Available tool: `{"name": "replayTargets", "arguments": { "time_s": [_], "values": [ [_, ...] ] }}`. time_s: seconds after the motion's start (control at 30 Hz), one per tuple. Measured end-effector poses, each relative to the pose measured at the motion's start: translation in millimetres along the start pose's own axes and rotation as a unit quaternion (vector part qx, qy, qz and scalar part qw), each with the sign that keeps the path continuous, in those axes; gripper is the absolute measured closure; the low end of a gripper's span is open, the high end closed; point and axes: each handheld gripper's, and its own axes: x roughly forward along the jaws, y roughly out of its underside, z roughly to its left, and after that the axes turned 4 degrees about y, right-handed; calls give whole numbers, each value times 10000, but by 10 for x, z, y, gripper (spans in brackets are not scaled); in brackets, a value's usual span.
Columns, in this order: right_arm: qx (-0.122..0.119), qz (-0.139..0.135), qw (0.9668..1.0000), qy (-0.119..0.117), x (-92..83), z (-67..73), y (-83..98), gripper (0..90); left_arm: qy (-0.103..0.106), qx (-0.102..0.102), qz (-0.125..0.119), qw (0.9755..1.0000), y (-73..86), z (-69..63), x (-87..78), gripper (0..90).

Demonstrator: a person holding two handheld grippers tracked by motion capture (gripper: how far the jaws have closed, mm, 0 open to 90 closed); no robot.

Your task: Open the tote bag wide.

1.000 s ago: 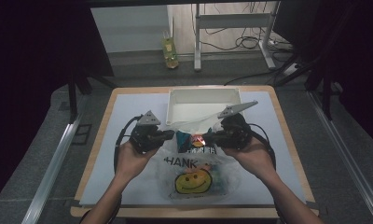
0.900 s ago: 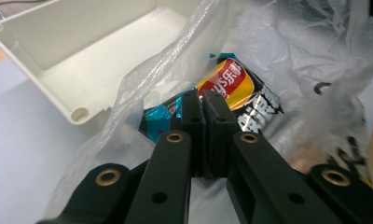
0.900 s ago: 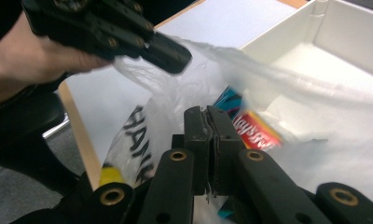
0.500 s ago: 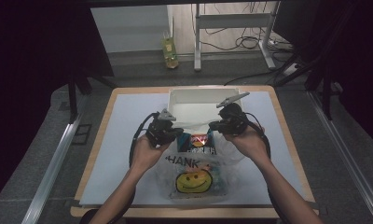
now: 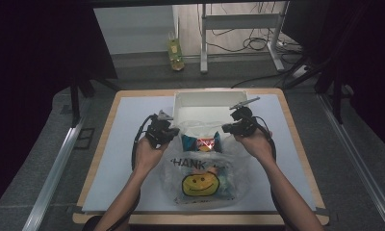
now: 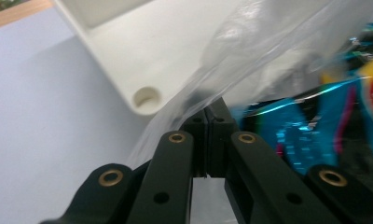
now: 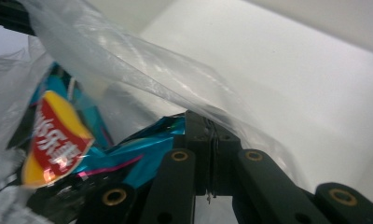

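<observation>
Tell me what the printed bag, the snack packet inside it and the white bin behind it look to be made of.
Bag: thin clear plastic film, glossy; it wrinkles and the contents show through.
Snack packet: seemingly metallised foil laminate, shiny teal with a red and yellow logo; sharp creases catch the light.
White bin: probably moulded rigid plastic, smooth and matte; rounded corners and a moulded round recess at one corner.

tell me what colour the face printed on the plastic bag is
Yellow, a smiley face on the clear plastic bag; it shows best in the high view.
</observation>
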Motion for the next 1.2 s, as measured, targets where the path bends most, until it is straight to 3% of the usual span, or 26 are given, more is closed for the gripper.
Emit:
{"name": "replayTargets", "arguments": {
  "time_s": [0.2,0.5,0.77,0.87,1.2],
  "values": [
    [113,49,9999,45,132,-97,1,876,-44,-194,-42,9998,56,88,42,891],
    [297,129,9995,44,275,-206,70,876,-147,-154,41,9998,118,69,62,891],
    [401,246,9989,32,364,-249,152,876,-189,-321,347,9987,277,158,155,890],
    [443,272,9986,1,388,-260,199,876,-325,-322,515,9976,355,204,179,890],
    [468,243,9986,-103,330,-265,350,870,-367,-466,801,9950,575,293,202,890]
  ]
}}
